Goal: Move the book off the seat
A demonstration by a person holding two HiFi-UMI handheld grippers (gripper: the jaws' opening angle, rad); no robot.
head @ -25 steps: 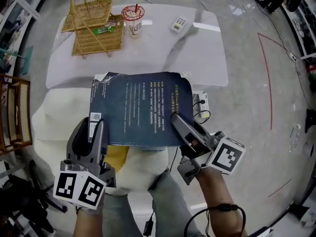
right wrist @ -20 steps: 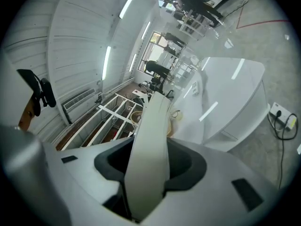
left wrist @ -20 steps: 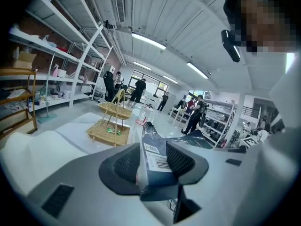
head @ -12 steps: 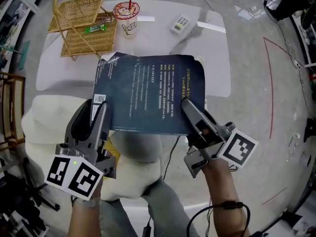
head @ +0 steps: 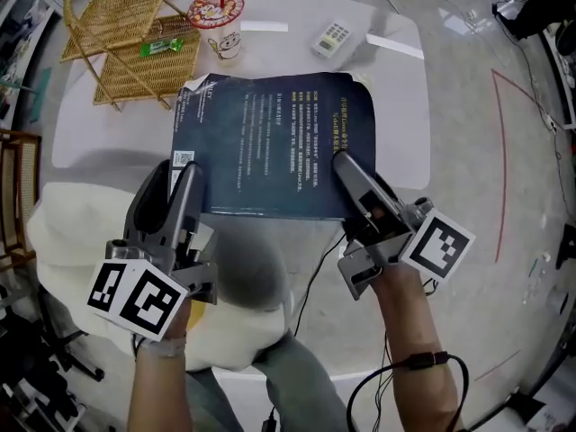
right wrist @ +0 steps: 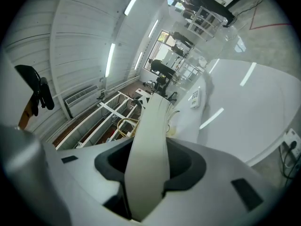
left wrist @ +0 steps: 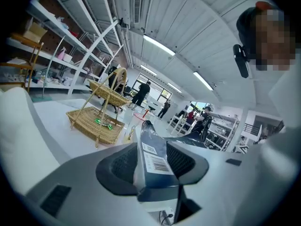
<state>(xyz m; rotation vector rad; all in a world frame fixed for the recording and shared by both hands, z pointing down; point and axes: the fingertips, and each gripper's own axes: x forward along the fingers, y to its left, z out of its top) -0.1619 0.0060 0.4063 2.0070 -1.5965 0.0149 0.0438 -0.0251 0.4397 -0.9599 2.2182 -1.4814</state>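
Over the white table (head: 396, 88), left gripper (head: 175, 174) and right gripper (head: 346, 165) jaws pinch the book (head: 274, 142) at near corners, tabletop bare rightward.

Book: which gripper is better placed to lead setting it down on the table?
Right, slightly. The left gripper and right gripper are both shut on the book, but the table beside the right one is bare, while the basket and cup sit close to the book's far left corner.

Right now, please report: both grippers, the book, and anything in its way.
Both shut on book: left gripper at near-left corner, right gripper at near-right corner. Book mostly over table. Beyond its far edge: basket, cup, remote.
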